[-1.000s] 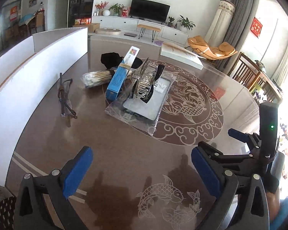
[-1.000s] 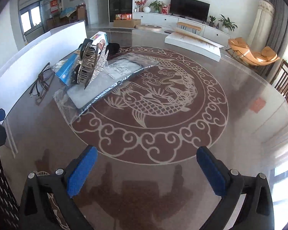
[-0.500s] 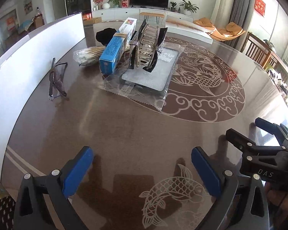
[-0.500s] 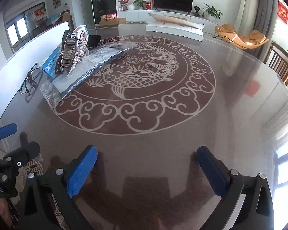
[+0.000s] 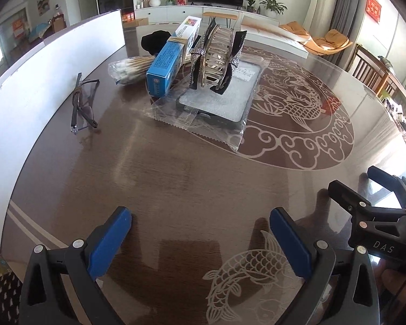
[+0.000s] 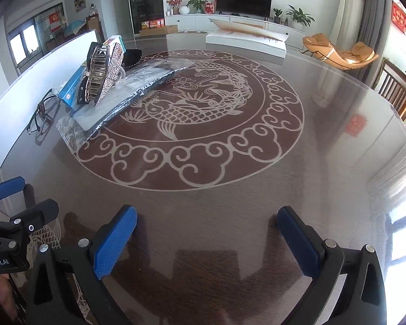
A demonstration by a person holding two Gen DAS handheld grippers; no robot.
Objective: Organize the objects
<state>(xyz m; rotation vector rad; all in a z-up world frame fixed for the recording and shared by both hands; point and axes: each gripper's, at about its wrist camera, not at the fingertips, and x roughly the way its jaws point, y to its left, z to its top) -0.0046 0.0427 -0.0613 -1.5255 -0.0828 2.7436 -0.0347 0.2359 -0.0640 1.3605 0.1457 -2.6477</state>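
From the left wrist, the left gripper point(image 5: 200, 239) hangs with fingers spread wide and empty over the round table point(image 5: 203, 178); beyond it a rhinestone hair clip point(image 5: 216, 57) sits on a bagged grey pad point(image 5: 219, 100), a blue box point(image 5: 170, 59) touching the pad's left side and folded glasses point(image 5: 82, 103) further left. From the right wrist, the right gripper point(image 6: 207, 237) is likewise wide apart and empty, with the pad point(image 6: 121, 94) far off to its left.

Glossy table point(image 5: 192, 178), rhinestone-studded metal hair clip point(image 5: 216, 54)

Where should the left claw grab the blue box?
Take the blue box at its near low end, pinching across its narrow sides from the front. It lies slanted, its far end propped up beside the rhinestone hair clip, so the near end is clearest.
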